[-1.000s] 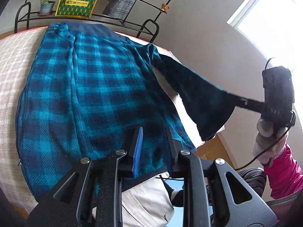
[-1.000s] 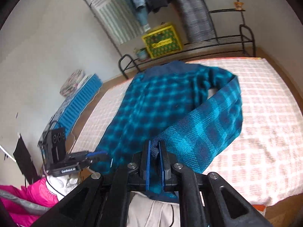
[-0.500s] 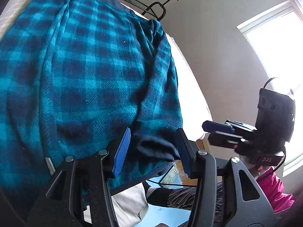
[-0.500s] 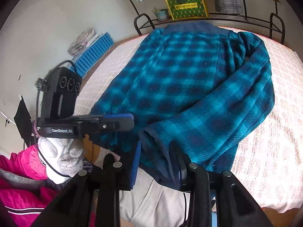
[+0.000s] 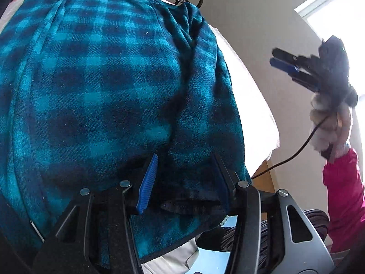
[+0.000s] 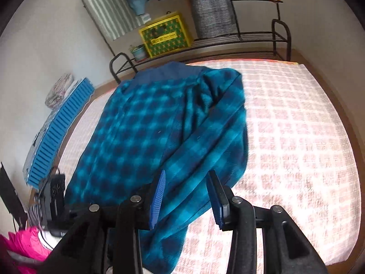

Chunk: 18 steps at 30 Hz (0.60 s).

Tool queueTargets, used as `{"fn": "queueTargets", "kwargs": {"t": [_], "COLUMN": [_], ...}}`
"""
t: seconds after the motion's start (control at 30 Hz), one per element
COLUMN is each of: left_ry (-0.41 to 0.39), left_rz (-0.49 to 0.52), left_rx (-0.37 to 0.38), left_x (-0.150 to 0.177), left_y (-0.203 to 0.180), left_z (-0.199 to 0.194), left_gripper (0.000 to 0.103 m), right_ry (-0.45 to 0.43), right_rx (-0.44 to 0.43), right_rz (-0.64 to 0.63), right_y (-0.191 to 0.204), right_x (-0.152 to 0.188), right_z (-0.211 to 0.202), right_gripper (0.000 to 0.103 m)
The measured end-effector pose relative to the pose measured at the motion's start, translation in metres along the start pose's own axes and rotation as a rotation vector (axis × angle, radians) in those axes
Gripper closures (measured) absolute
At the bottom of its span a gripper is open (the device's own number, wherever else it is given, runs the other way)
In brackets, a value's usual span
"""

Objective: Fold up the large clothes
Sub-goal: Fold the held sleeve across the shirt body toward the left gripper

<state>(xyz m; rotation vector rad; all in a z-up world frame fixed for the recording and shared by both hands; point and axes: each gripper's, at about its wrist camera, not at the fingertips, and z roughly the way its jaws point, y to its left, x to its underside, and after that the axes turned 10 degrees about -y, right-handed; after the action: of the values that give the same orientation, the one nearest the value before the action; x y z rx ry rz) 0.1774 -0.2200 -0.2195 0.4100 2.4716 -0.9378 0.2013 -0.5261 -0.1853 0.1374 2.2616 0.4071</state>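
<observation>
A large blue and teal plaid fleece jacket (image 6: 146,127) lies on the bed, collar at the far end. Its right sleeve (image 6: 219,137) is folded over the body and runs down toward me. In the left wrist view the jacket (image 5: 102,80) fills the frame. My left gripper (image 5: 186,178) is open, with the dark sleeve cuff (image 5: 191,196) lying loose between the spread fingers at the near hem. My right gripper (image 6: 186,196) is open and empty above the sleeve's lower end. It also shows in the left wrist view (image 5: 296,68), raised at the right.
The bed has a pink checked cover (image 6: 296,137). A black metal rack (image 6: 239,38) stands behind it with a yellow box (image 6: 166,34), a small plant pot (image 6: 138,51) and hanging clothes. A blue ribbed mat (image 6: 57,132) lies on the left.
My right gripper carried the sleeve across the body, opened and let it go, then lifted away to the right. My left gripper moved closer over the cuff at the hem.
</observation>
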Motion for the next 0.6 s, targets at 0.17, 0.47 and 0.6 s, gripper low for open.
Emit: {"fn": "queueTargets", "kwargs": {"t": [0.17,0.47,0.6], "left_ry": [0.035,0.011,0.008], "left_rz": [0.028,0.088,0.093], "left_rx": [0.012,0.026,0.043], "left_x": [0.001,0.005,0.005], "left_y": [-0.005,-0.019,-0.022], "left_z": [0.011,0.004,0.001], "left_gripper": [0.096,0.102,0.102], "right_ry": [-0.022,-0.032,-0.024], "right_rx": [0.049,0.102,0.112], "right_rz": [0.095,0.164,0.218], "right_y": [-0.041,-0.074,-0.09], "right_x": [-0.048,-0.107,-0.12], "right_z": [0.04,0.122,0.158], "right_gripper": [0.062,0.062,0.062]}}
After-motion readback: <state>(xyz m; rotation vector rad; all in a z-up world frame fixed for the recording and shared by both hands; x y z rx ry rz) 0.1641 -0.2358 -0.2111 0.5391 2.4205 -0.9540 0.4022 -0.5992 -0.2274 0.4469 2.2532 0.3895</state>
